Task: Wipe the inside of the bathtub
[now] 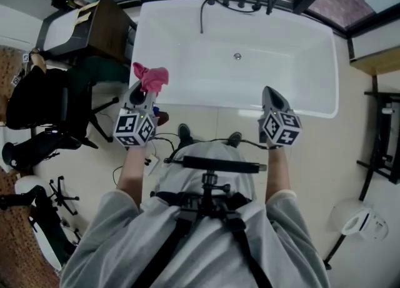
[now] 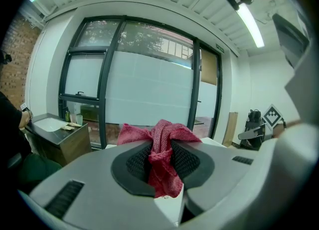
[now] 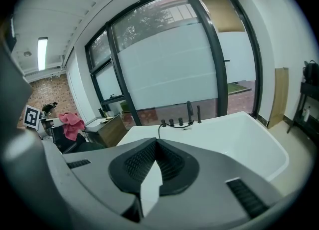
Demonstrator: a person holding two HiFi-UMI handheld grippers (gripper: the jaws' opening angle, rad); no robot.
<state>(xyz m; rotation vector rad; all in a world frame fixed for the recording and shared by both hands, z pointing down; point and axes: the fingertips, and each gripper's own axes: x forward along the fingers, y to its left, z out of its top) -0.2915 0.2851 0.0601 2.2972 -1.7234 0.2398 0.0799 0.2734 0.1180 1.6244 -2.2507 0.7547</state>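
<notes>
Now | my left fingers (image 2: pixel 133 163) clench red cloth (image 2: pixel 162 146) | right fingers (image 3: pixel 137 163) pressed together, empty | bathtub (image 1: pixel 281 68) ahead, cloth off it; wiped or not, unclear.

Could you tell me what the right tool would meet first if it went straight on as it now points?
Probably the white bathtub: the right tool, shut and empty, points across it towards the dark taps at the far rim. Depth is unclear, so the tool might pass above it.
</notes>
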